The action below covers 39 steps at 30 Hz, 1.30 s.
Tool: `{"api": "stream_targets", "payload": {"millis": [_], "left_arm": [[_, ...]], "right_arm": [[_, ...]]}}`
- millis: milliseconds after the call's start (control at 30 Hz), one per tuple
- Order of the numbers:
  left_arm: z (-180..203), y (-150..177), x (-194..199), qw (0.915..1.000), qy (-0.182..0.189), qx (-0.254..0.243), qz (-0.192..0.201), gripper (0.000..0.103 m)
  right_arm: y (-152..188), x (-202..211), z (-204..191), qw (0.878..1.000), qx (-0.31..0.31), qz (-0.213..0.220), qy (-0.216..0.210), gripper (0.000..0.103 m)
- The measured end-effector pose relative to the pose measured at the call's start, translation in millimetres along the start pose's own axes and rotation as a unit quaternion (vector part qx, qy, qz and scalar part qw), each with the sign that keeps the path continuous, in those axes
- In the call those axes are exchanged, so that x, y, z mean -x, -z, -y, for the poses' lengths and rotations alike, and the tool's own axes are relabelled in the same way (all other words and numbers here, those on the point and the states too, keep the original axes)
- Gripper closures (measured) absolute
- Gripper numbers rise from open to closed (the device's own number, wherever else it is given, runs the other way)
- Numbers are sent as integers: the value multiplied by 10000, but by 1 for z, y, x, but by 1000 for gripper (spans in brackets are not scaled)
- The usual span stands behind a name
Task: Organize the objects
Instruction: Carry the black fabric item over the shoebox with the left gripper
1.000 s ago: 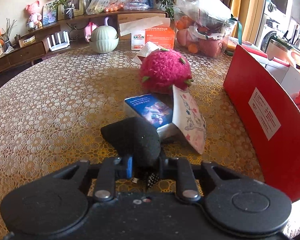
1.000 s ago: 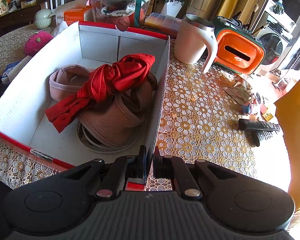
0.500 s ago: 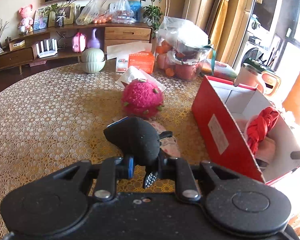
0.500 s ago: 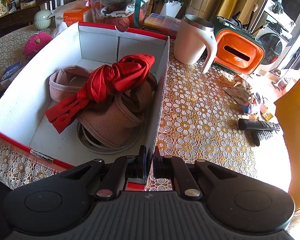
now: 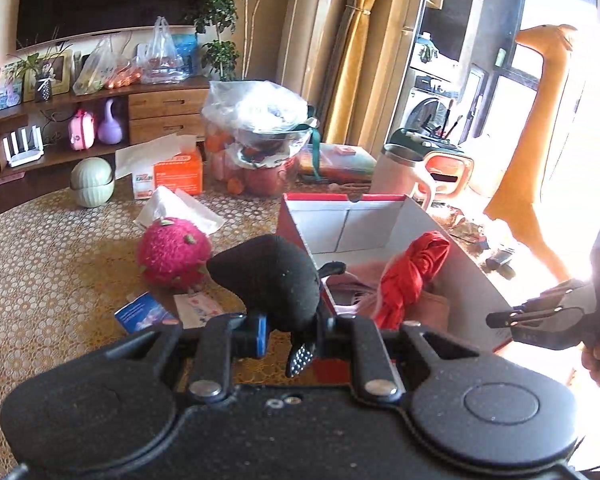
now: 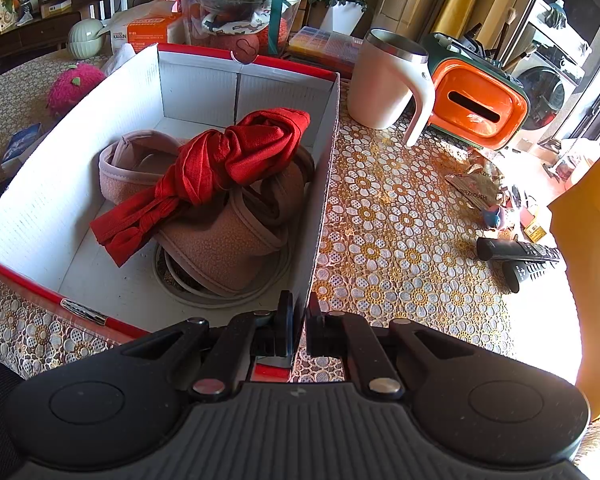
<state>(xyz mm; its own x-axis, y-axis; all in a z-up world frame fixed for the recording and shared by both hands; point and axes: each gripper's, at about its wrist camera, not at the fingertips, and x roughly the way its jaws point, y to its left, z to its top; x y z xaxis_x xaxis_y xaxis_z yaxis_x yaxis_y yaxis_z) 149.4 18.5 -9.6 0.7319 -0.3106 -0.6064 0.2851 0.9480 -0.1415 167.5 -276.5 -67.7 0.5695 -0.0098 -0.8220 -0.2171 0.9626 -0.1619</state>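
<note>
Black soft rounded fabric item (image 5: 274, 280), clamped between the closed jaws of the left gripper (image 5: 288, 334) and held in the air above the lace-patterned tablecloth (image 5: 52, 280), just beside the near left corner of the box. Right gripper (image 6: 296, 320), jaws closed on the right-hand wall of the red-and-white open cardboard box (image 6: 324, 184), at its near corner. Box contents: knotted red cloth (image 6: 228, 160) lying on top of pinkish-brown fleece slippers (image 6: 220, 240), the slippers resting on a coiled pale cord (image 6: 220, 296). Table left of box: small blue packet (image 5: 142, 312) and pale printed card (image 5: 198, 308) side by side, with a pink knitted dragon-fruit toy (image 5: 172, 252) just behind them. Table right of box: two black remote controls (image 6: 520, 258), white handled mug (image 6: 384, 80), orange-and-green tissue holder (image 6: 476, 108). Far edge: orange tissue carton (image 5: 176, 174), plastic-wrapped fruit basket (image 5: 260, 136).
</note>
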Motion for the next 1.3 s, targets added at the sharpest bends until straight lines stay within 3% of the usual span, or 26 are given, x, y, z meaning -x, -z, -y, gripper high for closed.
{"api": "stream_targets", "payload": {"millis": [533, 1000, 1300], "left_arm": [[73, -20, -53, 9950, 376, -911, -140, 84], [100, -25, -122, 9871, 270, -1433, -664, 84], [105, -24, -154, 9795, -56, -1776, -953, 83]], "right_arm": [[-1, 0, -1, 10000, 4, -3, 8, 97], [0, 1, 0, 10000, 56, -1, -14, 97], [-3, -1, -3, 10000, 53, -7, -16, 97]]}}
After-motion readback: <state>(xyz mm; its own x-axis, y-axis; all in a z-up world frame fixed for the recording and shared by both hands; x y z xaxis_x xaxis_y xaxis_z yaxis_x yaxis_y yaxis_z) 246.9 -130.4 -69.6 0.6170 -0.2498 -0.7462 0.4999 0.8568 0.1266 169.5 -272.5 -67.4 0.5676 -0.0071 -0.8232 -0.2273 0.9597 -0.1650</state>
